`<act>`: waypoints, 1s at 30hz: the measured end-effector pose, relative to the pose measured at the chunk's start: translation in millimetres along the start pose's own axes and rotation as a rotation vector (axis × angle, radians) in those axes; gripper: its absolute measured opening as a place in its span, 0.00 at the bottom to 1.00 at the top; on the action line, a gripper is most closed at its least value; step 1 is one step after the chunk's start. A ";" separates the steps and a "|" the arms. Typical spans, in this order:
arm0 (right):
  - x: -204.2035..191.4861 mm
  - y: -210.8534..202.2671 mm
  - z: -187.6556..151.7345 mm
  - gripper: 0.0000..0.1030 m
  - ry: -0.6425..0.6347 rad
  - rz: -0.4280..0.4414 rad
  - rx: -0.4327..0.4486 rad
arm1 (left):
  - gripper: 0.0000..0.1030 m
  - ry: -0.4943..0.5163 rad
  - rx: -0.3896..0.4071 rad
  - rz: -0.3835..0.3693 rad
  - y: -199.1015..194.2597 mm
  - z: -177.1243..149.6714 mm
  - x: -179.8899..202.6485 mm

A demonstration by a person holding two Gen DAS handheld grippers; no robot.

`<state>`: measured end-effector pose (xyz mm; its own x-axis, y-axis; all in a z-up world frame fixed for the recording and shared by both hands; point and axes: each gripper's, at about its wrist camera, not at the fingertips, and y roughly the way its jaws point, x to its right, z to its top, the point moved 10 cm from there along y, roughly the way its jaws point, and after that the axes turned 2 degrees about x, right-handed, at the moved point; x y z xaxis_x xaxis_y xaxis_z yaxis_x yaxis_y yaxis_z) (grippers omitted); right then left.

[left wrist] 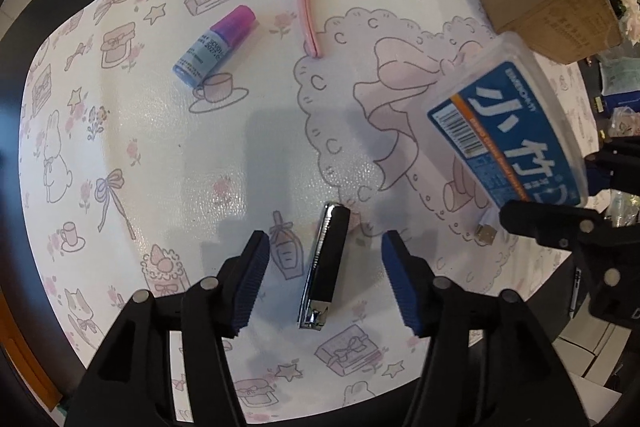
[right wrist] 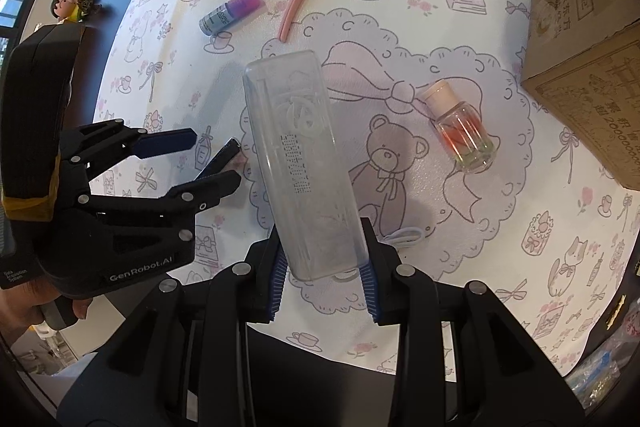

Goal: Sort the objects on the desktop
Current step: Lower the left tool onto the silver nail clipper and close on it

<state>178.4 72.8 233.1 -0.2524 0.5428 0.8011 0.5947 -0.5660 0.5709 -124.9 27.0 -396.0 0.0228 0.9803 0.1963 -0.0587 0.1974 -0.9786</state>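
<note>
The left gripper [left wrist: 324,281] stands with fingers spread wide; a nail clipper [left wrist: 325,267] lies flat on the tabletop [left wrist: 160,131] between them, touching neither; the right gripper [right wrist: 325,277] has its fingers clamped on the near end of a clear case [right wrist: 302,163], which juts forward, lifted above the tabletop.

shiny metal nail clipper [left wrist: 324,267], seemingly plastic case [right wrist: 304,167]

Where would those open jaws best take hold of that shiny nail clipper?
Across the middle of the nail clipper, from above. It lies flat, long and narrow, lengthwise between the left gripper's open jaws, so closing on its long sides should probably hold it.
</note>
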 end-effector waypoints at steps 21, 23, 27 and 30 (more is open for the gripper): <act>-5.8 1.7 6.8 0.32 0.006 -0.015 0.025 | 0.11 -0.028 0.064 -0.008 -21.5 -10.1 2.4; -6.8 0.8 6.7 0.32 0.008 -0.013 0.028 | 0.11 -0.027 0.076 -0.014 -29.0 -9.2 4.4; -6.9 -2.1 7.6 0.32 0.013 -0.011 0.041 | 0.11 -0.021 0.096 -0.020 -41.9 -4.8 7.4; -6.3 -5.0 8.1 0.32 0.017 -0.010 0.048 | 0.11 -0.020 0.108 -0.023 -44.7 0.5 6.2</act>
<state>183.2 77.3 223.7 -0.2711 0.5378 0.7983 0.6281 -0.5296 0.5701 -122.6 24.3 -351.0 0.0055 0.9752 0.2213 -0.1654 0.2191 -0.9616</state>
